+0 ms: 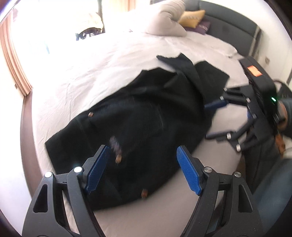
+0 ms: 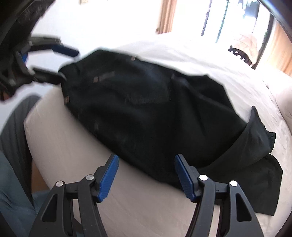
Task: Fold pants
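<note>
Black pants (image 1: pixel 138 116) lie rumpled on a white bed, waist end with small brown tags near me and the legs bunched at the far end. They also show in the right wrist view (image 2: pixel 146 113). My left gripper (image 1: pixel 143 156) is open, its blue pads just above the waist end, holding nothing. It shows at the upper left of the right wrist view (image 2: pixel 60 63), open at the waist edge. My right gripper (image 2: pixel 146 164) is open over the near edge of the pants. It shows in the left wrist view (image 1: pixel 209 122), open beside the pants' right side.
The white bed sheet (image 1: pixel 91 73) spreads around the pants. A rolled duvet (image 1: pixel 167 20), a yellow cushion (image 1: pixel 191 17) and a dark headboard (image 1: pixel 228 20) are at the far end. A bright window with curtains (image 2: pixel 167 16) lies beyond. My legs (image 2: pixel 12 145) are by the bed edge.
</note>
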Available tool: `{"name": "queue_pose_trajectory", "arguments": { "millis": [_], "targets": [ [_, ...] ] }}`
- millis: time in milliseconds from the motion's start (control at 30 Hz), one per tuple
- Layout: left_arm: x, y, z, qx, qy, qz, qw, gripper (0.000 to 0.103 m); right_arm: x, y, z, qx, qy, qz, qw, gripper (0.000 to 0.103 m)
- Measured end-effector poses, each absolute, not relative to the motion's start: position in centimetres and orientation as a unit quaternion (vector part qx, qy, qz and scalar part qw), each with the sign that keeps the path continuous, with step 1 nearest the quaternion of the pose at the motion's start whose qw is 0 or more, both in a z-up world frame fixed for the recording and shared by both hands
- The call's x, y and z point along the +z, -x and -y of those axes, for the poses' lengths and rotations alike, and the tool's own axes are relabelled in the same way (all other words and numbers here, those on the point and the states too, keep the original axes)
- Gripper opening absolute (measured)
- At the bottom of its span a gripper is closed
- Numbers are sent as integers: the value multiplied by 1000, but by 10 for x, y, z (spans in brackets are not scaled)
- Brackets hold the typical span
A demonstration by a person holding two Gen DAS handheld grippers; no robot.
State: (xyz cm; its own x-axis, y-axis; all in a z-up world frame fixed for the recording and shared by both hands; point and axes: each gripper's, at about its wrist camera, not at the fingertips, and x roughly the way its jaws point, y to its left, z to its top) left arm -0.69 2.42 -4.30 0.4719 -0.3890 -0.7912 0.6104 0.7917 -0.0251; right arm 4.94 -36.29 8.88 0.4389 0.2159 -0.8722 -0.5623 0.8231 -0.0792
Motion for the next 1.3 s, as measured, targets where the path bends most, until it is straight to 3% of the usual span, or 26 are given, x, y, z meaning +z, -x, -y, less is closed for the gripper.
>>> {"name": "queue_pose_trajectory", "arguments": {
  "millis": [133, 233, 467, 600, 700, 900, 1300],
  "targets": [
    [-88, -35, -7, -261, -108, -483, 829, 76, 79, -70, 370, 221, 148, -484, 834, 66],
    [-123, -54, -2, -229, -116, -523, 813, 76, 44, -76, 376, 203, 129, -540, 807, 67],
    [-76, -61, 20, -251, -117, -475, 835, 76, 75, -86, 404, 205, 32, -510, 835, 66],
    [-98, -81, 33, -240, -117, -495, 827, 76, 109, -113, 439, 162, -31, -478, 863, 66],
    [-129, -95, 38, -221, -125, -527, 811, 77, 130, -145, 470, 98, -25, -457, 884, 66],
    [-137, -97, 42, -214, -130, -528, 811, 81, 142, -234, 524, -5, -9, -467, 884, 66],
    [-137, -85, 27, -221, -119, -517, 818, 81, 65, -363, 541, -93, 44, -559, 823, 66]
  ]
}}
